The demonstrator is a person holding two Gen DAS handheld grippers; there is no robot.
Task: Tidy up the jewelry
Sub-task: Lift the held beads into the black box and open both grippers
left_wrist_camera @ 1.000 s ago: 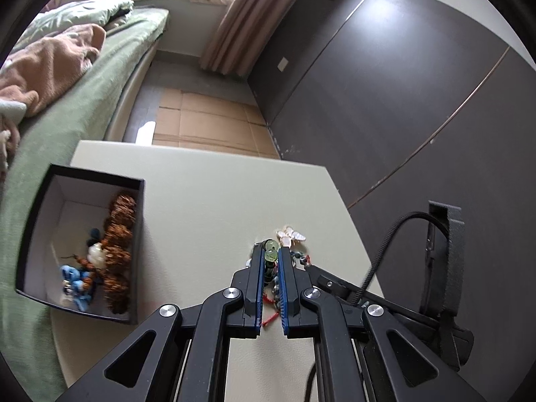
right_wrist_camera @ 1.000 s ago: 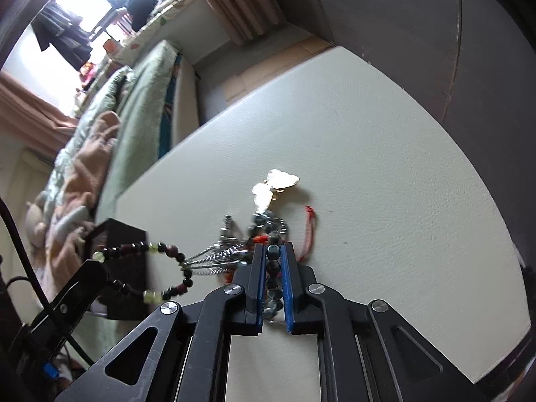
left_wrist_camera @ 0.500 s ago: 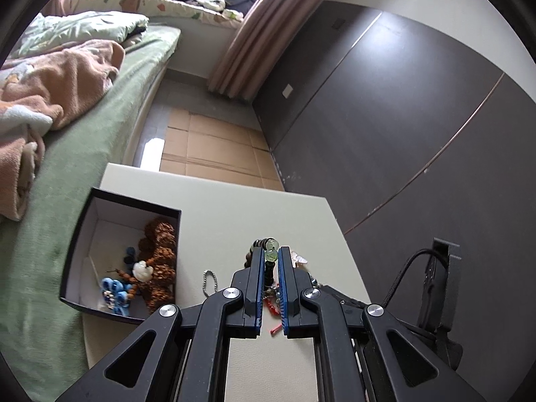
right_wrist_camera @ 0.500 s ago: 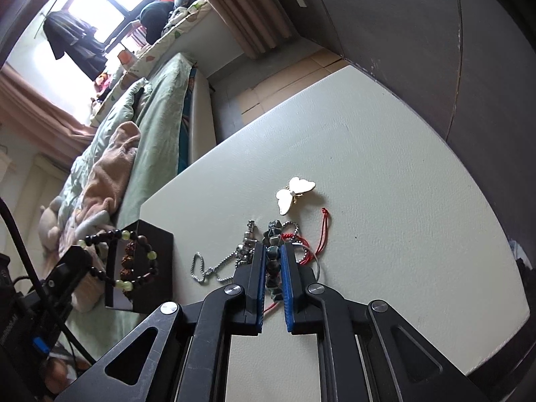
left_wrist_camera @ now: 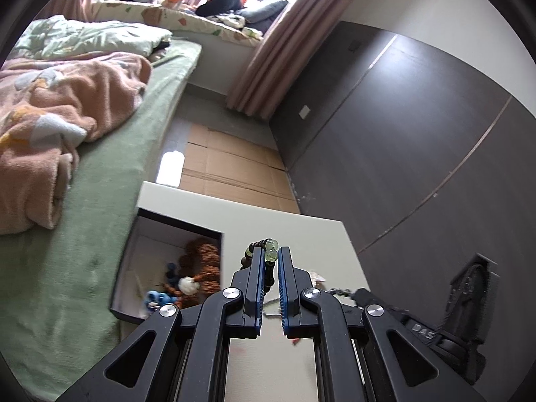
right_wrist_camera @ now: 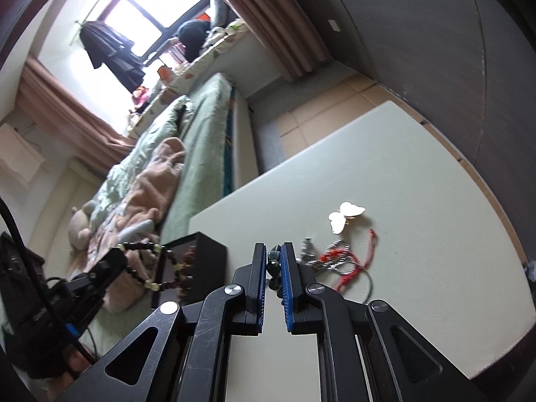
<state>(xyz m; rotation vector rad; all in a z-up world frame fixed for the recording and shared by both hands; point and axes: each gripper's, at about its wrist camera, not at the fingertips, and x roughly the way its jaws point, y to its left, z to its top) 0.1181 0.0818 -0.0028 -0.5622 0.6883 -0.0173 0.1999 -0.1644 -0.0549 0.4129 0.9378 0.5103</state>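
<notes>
My left claw (left_wrist_camera: 268, 261) pinches the bracelet (left_wrist_camera: 270, 244), up in the air right of the box (left_wrist_camera: 134, 234). My right claw (right_wrist_camera: 274, 261) grips dark beads (right_wrist_camera: 273, 268) near the chains (right_wrist_camera: 335, 258) on the desk (right_wrist_camera: 418, 201).

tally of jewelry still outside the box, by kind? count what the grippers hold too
Bead bracelets: 2, brown one in the left gripper, dark one in the right gripper
Butterfly clip: 1
Red cord: 1
Silver chain: 1, tangled, may be more
Total: 5
</notes>
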